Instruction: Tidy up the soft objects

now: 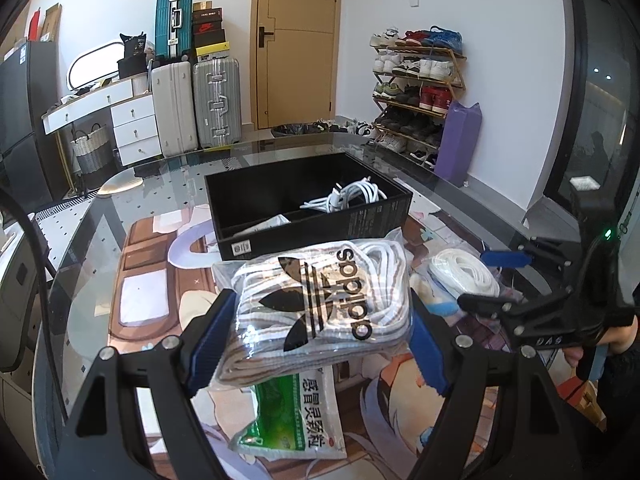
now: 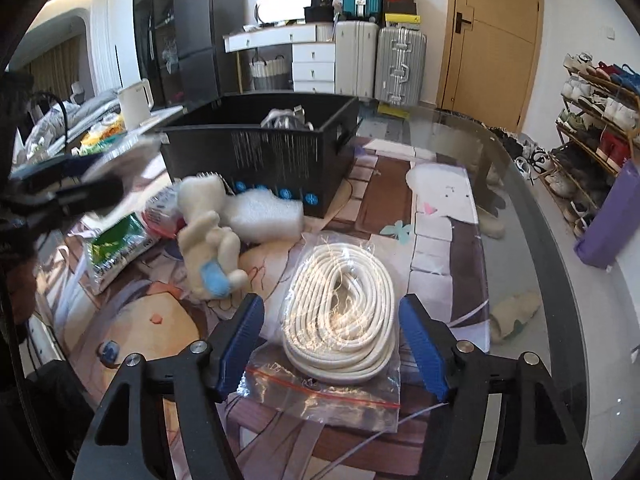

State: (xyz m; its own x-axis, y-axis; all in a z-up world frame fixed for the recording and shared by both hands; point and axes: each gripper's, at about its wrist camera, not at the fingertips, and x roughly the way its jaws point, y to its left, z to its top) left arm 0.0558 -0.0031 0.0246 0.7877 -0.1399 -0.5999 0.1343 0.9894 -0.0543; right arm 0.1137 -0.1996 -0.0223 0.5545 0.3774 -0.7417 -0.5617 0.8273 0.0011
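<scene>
Bagged cord [image 2: 340,316] between open right jaws

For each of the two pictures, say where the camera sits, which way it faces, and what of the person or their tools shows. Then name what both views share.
Left wrist view: rides the left hand-held gripper, facing down across the glass table toward the door; blue pads clamp the clear bag of white laces; the right hand-held gripper and a hand show at right.
Right wrist view: rides the right hand-held gripper, open around the bagged white rope coil.
Shared: black box, rope coil, green sachet.
</scene>
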